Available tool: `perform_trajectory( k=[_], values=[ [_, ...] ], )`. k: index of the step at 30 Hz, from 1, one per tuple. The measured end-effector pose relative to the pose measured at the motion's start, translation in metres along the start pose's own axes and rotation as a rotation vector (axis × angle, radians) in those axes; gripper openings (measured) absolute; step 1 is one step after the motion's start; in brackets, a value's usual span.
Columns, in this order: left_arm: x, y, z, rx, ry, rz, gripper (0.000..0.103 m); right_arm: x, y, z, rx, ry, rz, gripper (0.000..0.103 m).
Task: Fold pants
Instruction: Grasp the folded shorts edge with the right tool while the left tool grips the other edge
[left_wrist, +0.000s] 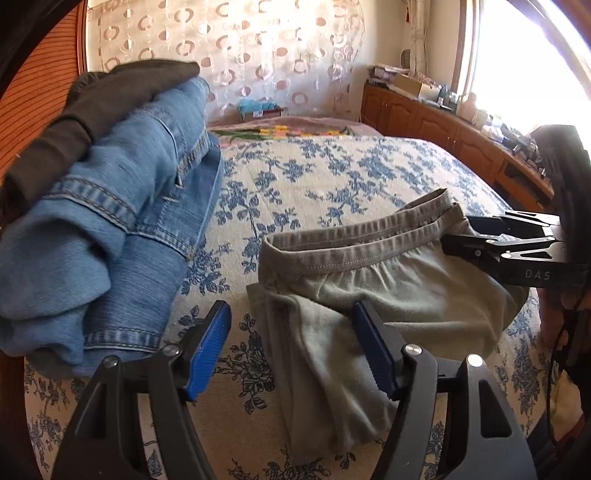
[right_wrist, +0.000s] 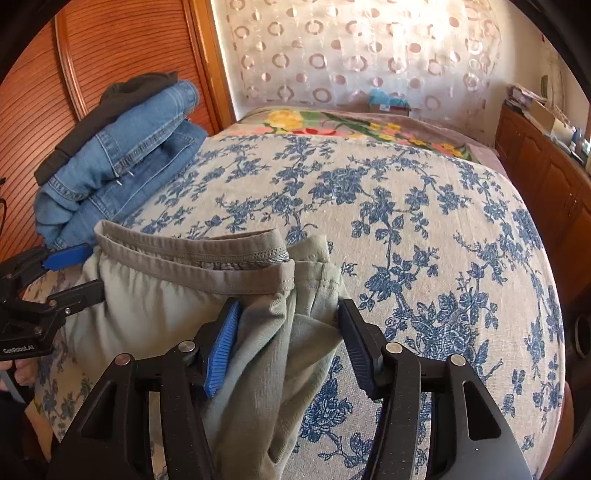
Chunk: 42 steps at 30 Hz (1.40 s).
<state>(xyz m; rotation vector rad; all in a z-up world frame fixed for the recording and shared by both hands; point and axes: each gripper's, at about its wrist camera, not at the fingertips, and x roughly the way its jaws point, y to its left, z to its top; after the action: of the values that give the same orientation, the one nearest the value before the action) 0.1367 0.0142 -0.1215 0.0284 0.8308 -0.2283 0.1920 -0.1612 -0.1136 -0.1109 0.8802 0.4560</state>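
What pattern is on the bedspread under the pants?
Blue flower sprays on a cream ground cover the bedspread; the right wrist view shows it best.

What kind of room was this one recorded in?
Most likely a home bedroom: a bed with a blue floral bedspread, a louvred wooden wardrobe door beside it, and a sheer curtain behind.

The left wrist camera is looking forward and down along its fingers from close above the bedspread, facing the curtained wall, with the jeans stack at its left. The right wrist camera is facing the same way from close by on the right. Both are sharing the olive pants, bedspread, and stack.
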Motion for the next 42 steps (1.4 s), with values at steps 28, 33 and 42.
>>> perform_trajectory(
  k=[28, 33, 42],
  values=[
    [0.015, 0.009, 0.004, -0.041, 0.064, -0.02, 0.083, 0.015, 0.002, 0.01, -0.094, 0.04, 0.033, 0.069],
    [0.013, 0.013, 0.007, -0.066, 0.054, -0.033, 0.079, 0.005, -0.002, 0.004, -0.075, 0.071, 0.149, 0.022],
    [0.015, 0.012, 0.016, -0.077, 0.065, -0.058, 0.072, -0.017, -0.005, -0.01, -0.097, 0.044, 0.077, 0.017]
  ],
)
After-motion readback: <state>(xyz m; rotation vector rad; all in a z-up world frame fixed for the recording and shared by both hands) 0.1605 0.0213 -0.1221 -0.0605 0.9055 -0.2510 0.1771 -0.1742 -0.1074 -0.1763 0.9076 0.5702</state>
